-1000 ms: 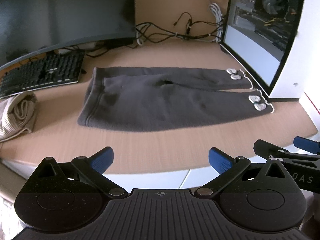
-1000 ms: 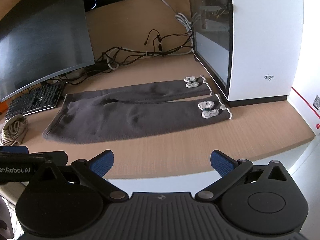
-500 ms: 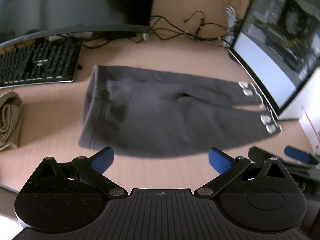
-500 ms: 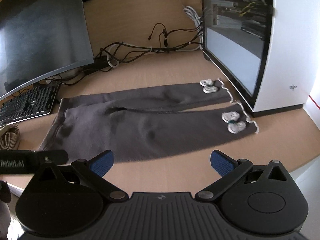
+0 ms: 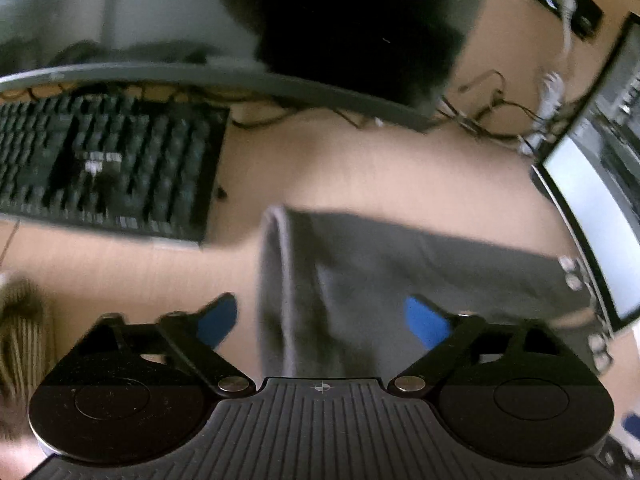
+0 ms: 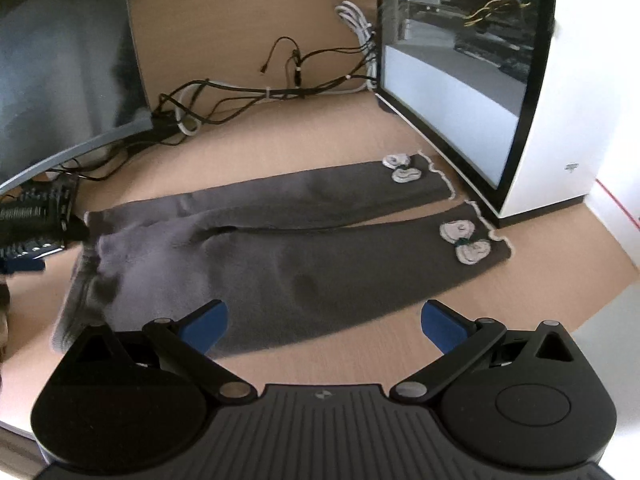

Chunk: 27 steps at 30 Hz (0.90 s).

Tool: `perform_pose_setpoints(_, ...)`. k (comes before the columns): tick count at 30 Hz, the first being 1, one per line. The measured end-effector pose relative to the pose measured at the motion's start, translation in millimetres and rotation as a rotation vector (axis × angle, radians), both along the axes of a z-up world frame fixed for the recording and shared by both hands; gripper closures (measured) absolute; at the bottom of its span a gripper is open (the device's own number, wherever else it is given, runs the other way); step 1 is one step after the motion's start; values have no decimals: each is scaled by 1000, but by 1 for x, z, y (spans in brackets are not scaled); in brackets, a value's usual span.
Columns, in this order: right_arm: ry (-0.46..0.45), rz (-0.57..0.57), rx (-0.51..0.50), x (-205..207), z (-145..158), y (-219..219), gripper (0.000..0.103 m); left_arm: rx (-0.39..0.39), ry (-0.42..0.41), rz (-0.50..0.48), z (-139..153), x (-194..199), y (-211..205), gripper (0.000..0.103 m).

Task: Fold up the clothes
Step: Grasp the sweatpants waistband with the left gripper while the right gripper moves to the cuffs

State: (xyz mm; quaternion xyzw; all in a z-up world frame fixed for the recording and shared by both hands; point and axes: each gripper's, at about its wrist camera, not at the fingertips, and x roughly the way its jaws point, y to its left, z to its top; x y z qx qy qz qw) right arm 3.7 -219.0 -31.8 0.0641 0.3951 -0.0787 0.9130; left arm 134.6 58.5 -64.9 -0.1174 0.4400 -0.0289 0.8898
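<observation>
Dark grey trousers [image 6: 280, 256] lie flat on the bench [image 6: 400, 360], waistband toward my left claw [image 5: 320, 320], cuffs with pale bows [image 6: 464, 240] ahead and to the right of my right claw [image 6: 324, 320], just beside the white computer case [image 6: 560, 120]. My left claw's jaws have just been closing but stand released, the blurred waistband [image 5: 276, 280] between and below its blue fingers [image 5: 218, 320]; contact cannot be told. My right claw is released, straddling the near trouser leg's lower edge. A keyboard [image 5: 108, 168] lies ahead and left of my left claw.
</observation>
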Motion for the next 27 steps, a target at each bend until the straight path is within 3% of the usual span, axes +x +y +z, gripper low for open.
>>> perform_pose_setpoints(10,37,-111,-1,-6,-2,-26,0,56,16,29,-21,64,-2,29)
perform_pose_setpoints(12,27,-118,11,-3,0,-33,0,64,31,26,-25,71,-8,24)
perform_pose_setpoints(20,46,32,67,63,-30,-49,0,119,59,23,-32,77,-28,25)
perform_pose_setpoints(22,72,76,72,83,-41,-46,0,136,61,34,-31,76,-30,30)
perform_pose_setpoints(27,106,117,85,111,-59,-48,0,195,55,61,-28,75,-29,54)
